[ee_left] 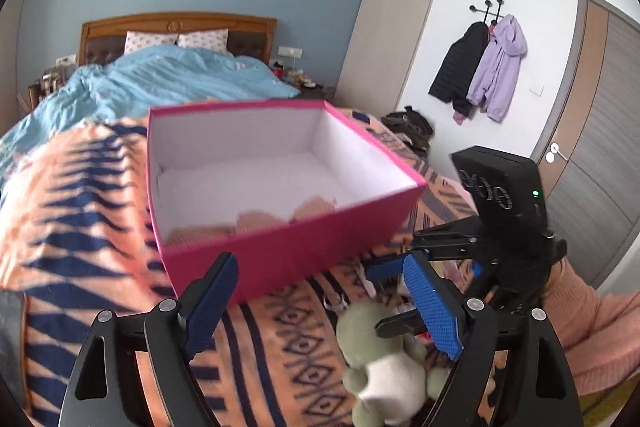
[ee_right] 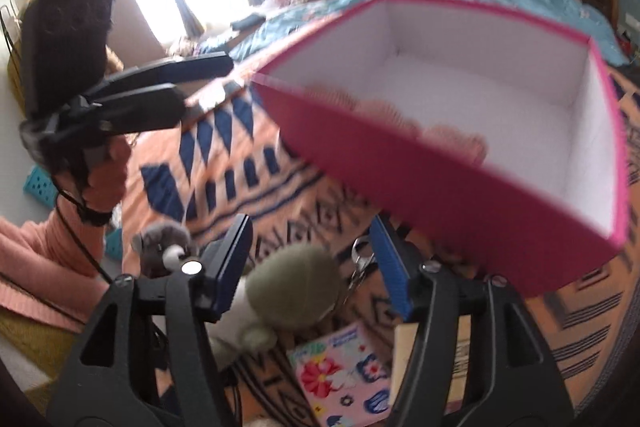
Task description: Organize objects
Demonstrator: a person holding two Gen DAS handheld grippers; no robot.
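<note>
Nearest, the green-and-white plush toy lies unpacked on the orange patterned blanket, between the right gripper and its spread, empty jaws; the left gripper gapes empty too. Beyond, the pink cardboard box holds only something peach-coloured, so most sorting seems left.

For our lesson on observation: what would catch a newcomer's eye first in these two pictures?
First the bright pink box, open and white inside, on the orange and navy patterned blanket on the bed. Next the green stuffed toy in front of the box, between the open right tongs. The left tongs are open and empty.
</note>
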